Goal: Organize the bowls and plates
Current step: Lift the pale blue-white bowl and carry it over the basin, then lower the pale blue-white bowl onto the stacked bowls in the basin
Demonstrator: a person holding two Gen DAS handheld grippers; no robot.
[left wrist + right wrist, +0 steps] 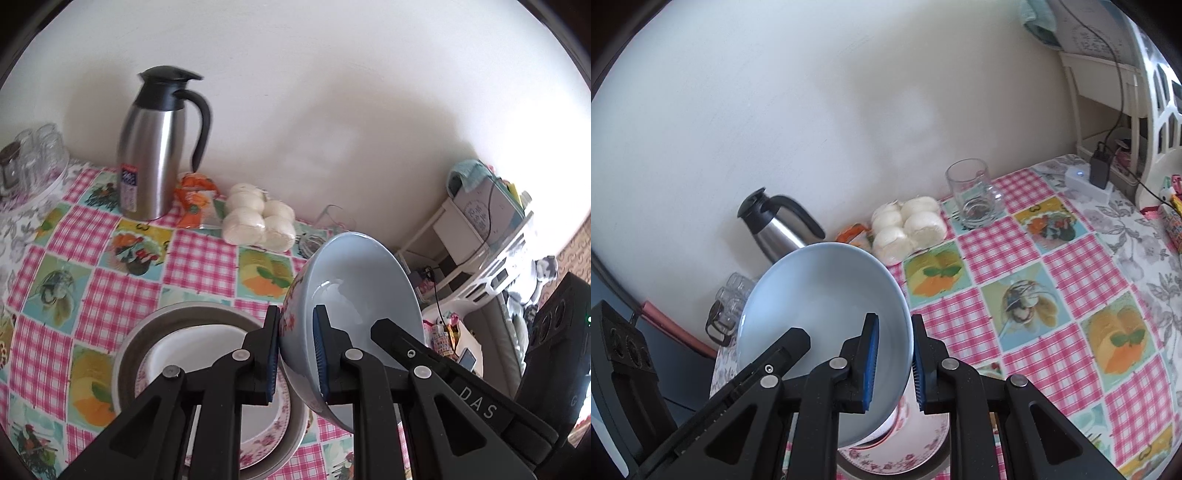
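A pale blue bowl [354, 295] with a floral outside is held tilted in the air between both grippers. My left gripper [297, 354] is shut on its left rim; its blue pads sit on either side of the wall. My right gripper [894, 363] is shut on the opposite rim of the same bowl [827, 306]. Below the bowl, a white plate with a pink floral edge [284, 417] lies inside a wider grey plate [129, 347] on the checked tablecloth. The floral plate also shows under the bowl in the right wrist view [905, 458].
A steel thermos jug [153, 147], an orange packet [194, 199] and a bag of white buns [258, 218] stand along the wall. A glass mug [973, 194] is behind them. Small glasses on a tray [33, 162] sit at the far left. A white shelf unit [480, 236] stands beyond the table's right edge.
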